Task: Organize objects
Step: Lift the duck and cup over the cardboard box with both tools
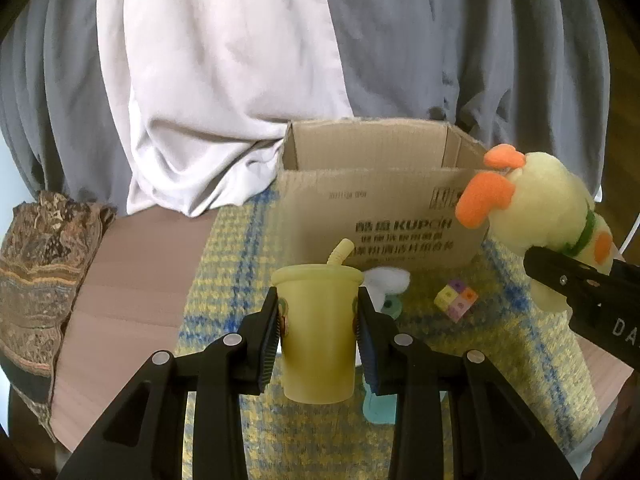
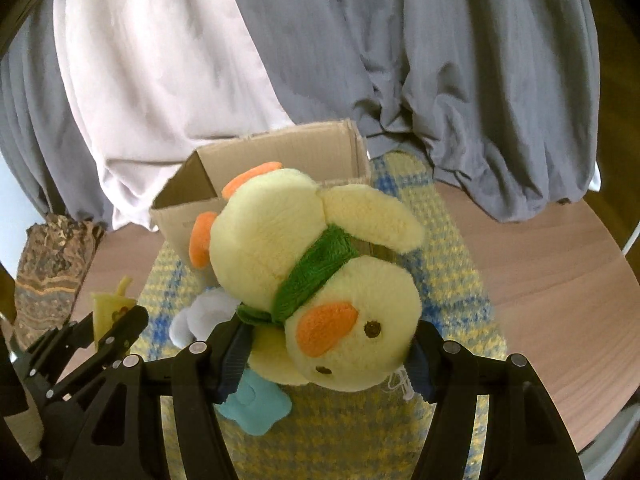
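My left gripper [image 1: 319, 332] is shut on a yellow toy cup [image 1: 318, 336] with a straw, held above the woven mat [image 1: 248, 256]. My right gripper [image 2: 328, 364] is shut on a yellow plush duck [image 2: 304, 276] with orange feet and a green scarf, held head down. The duck also shows at the right of the left wrist view [image 1: 536, 200], and the cup at the left of the right wrist view [image 2: 110, 308]. An open cardboard box [image 1: 380, 208] stands at the back of the mat; it also shows in the right wrist view [image 2: 280, 160] behind the duck.
On the mat lie a pastel cube block [image 1: 456, 298], a white soft piece [image 1: 388, 280] and a teal bone-shaped toy [image 2: 256, 408]. A patterned brown cloth [image 1: 40, 280] sits at the table's left edge. Grey and white curtains [image 1: 240, 60] hang behind the round wooden table [image 2: 552, 280].
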Demonstrator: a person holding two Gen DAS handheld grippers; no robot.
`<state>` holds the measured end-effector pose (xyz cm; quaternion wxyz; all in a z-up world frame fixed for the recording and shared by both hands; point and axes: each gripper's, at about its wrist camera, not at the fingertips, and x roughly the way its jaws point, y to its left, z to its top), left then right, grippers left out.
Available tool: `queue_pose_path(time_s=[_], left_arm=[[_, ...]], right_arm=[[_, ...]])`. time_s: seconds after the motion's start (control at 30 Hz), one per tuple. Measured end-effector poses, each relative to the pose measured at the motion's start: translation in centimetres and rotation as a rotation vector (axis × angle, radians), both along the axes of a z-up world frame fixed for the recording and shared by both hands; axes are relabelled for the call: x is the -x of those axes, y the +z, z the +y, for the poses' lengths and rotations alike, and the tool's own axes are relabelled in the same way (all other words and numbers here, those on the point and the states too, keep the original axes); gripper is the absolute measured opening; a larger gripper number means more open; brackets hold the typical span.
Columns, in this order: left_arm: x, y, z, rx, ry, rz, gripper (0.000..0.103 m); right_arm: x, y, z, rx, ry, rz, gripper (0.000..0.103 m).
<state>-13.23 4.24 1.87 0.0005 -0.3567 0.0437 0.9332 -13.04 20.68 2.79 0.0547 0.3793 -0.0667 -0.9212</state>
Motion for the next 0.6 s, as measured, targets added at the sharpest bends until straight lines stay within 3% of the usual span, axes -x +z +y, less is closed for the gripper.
queue_pose_path(time_s=[0.6], left_arm=[[2.9,4.7,0.9,0.010,-0.027,0.075,0.034]], right_arm=[[1.5,4.8,0.5,0.001,-0.012,0.067,0.065]])
